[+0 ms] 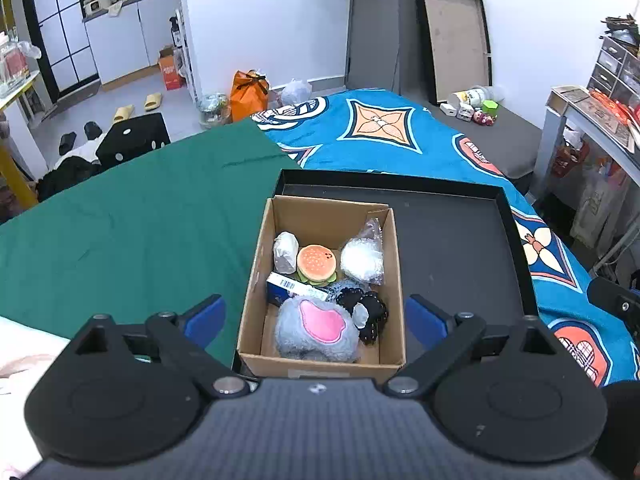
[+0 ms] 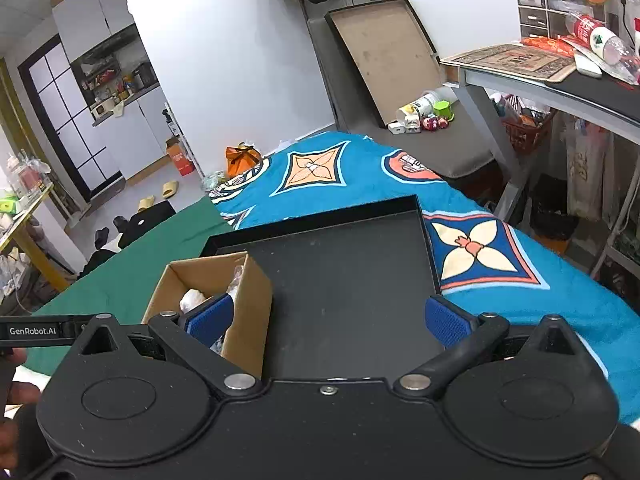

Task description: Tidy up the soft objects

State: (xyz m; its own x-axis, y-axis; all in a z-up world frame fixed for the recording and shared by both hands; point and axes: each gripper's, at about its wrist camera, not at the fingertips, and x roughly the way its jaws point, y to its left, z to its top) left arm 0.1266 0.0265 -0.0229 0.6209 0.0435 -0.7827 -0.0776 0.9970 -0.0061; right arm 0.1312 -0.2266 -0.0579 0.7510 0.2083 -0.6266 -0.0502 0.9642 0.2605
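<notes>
cardboard box (image 1: 320, 356) on black tray (image 1: 460, 248), already holding burger plush (image 1: 316, 266), grey-pink plush (image 1: 316, 330), black knit piece (image 1: 366, 314), wrapped white bundles (image 1: 362, 262). no loose soft items visible on tray or bed; judged nearly complete. left hand-held gripper (image 1: 316, 320) spread wide above box, empty. right hand-held gripper (image 2: 328, 320) spread, empty, over tray beside box. surface: bed with blue patterned blanket (image 1: 380, 136) and green cloth (image 1: 140, 220); cluttered room, desk at right.

My right gripper (image 2: 326, 316) hangs wide open over the black tray (image 2: 352, 280), nothing between its blue pads (image 2: 446, 322). The cardboard box (image 2: 240, 300) sits in the tray's left corner, white wrapped bundles (image 2: 192, 299) peeking out.
</notes>
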